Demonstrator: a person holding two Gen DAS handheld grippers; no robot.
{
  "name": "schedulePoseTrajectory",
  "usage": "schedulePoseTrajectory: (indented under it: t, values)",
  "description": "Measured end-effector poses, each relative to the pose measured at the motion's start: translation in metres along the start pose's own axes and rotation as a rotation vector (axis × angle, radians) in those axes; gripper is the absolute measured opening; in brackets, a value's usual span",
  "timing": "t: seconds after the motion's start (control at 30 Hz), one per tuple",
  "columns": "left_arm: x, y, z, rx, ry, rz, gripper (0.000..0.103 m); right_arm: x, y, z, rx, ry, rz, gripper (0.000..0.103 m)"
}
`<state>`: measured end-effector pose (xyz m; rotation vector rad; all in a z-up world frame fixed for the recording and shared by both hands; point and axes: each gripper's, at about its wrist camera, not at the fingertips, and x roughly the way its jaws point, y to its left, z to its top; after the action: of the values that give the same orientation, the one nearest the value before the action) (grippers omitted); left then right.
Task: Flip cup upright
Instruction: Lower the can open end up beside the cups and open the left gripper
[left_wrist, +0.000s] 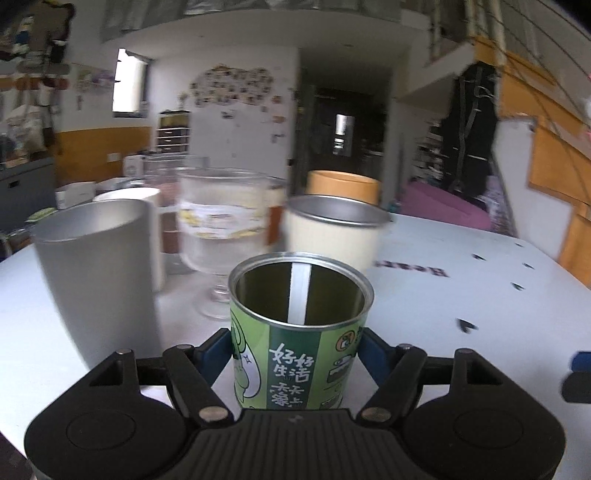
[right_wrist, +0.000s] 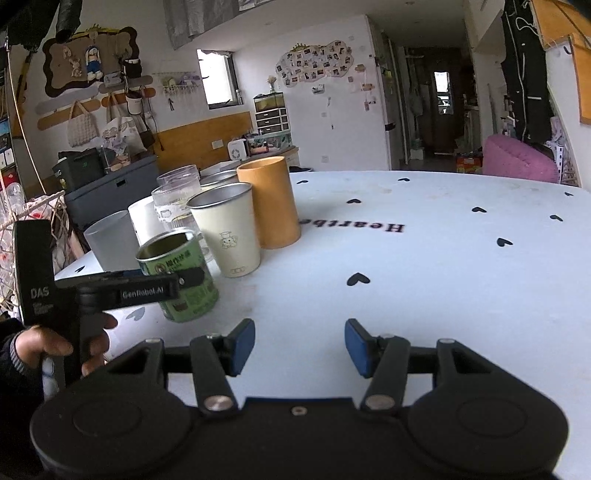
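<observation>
The green tin cup (left_wrist: 301, 332) stands upright, mouth open to the top, at the lower centre of the left wrist view, clamped between the blue pads of the left gripper (left_wrist: 295, 350), one pad against each side of its wall. Its label carries white Chinese characters on a dark green band beside a pale green cartoon figure, and a pale seam strip runs down the inside. The right wrist view shows the same cup at left of centre, its base low by the bench (right_wrist: 424, 288); whether it touches cannot be told. There the black arm of the left gripper crossing the cup reads "Genrobot.AI", its handle reads "DAS", and a hand (right_wrist: 55, 347) grips the handle at lower left, none of which the left view shows. The right gripper (right_wrist: 300, 345) hangs at bottom centre with its blue pads wide apart and nothing between them. Just behind the green cup stand a cream steel cup (right_wrist: 227, 232) with a small cartoon print, an orange cylinder cup (right_wrist: 269, 203), a footed glass (left_wrist: 225, 229) with a printed band, and a grey tumbler (left_wrist: 99, 277). The white bench cover bears black hearts and the inverted word "Heartbe…", cut off by the cups.
</observation>
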<state>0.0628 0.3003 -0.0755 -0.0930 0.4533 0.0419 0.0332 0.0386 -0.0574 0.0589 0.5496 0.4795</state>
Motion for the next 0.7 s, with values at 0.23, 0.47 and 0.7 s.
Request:
schedulePoseTrajectory:
  t: [0.23, 0.47, 0.7]
  values:
    - [-0.003, 0.006, 0.004, -0.010, 0.010, -0.002, 0.091, 0.006, 0.008, 0.005, -0.013, -0.019, -0.006, 0.057]
    - [-0.042, 0.005, 0.014, 0.023, -0.031, 0.032, 0.103, -0.003, 0.018, 0.016, -0.052, -0.089, -0.047, 0.085]
    - [-0.070, 0.007, 0.019, 0.044, -0.039, 0.064, 0.103, -0.009, 0.025, 0.024, -0.070, -0.158, -0.113, 0.103]
